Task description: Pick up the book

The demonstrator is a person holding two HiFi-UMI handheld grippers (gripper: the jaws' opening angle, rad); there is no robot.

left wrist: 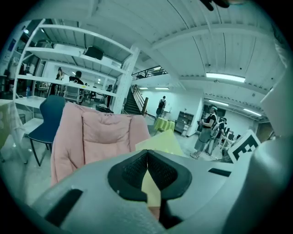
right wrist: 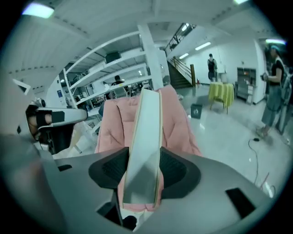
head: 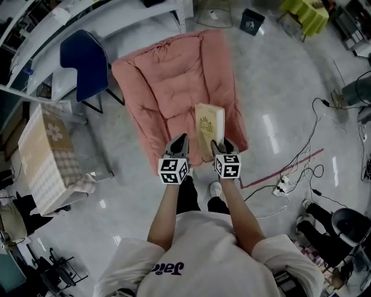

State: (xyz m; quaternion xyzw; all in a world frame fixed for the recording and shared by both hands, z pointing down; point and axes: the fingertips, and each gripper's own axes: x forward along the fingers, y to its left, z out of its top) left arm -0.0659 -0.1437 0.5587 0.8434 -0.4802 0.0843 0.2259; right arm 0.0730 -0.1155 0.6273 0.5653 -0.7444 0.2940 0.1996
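A cream book point(head: 209, 129) with a gold emblem is held upright over the pink cushioned chair point(head: 174, 81). My right gripper point(head: 222, 145) is shut on its lower end; in the right gripper view the book's page edge point(right wrist: 145, 137) stands between the black pads point(right wrist: 176, 170). My left gripper point(head: 178, 142) is close beside the book's left edge. In the left gripper view its jaws meet at the tips, and a pale yellow edge of the book point(left wrist: 161, 142) runs down between them at my left gripper point(left wrist: 147, 169).
A blue chair point(head: 86, 61) and a white shelf unit stand at the left. A cloth-covered table point(head: 46, 156) is nearer left. Cables and a power strip point(head: 281, 188) lie on the floor at the right. A yellow-draped table point(head: 305, 13) stands far right. People stand in the background point(left wrist: 208, 130).
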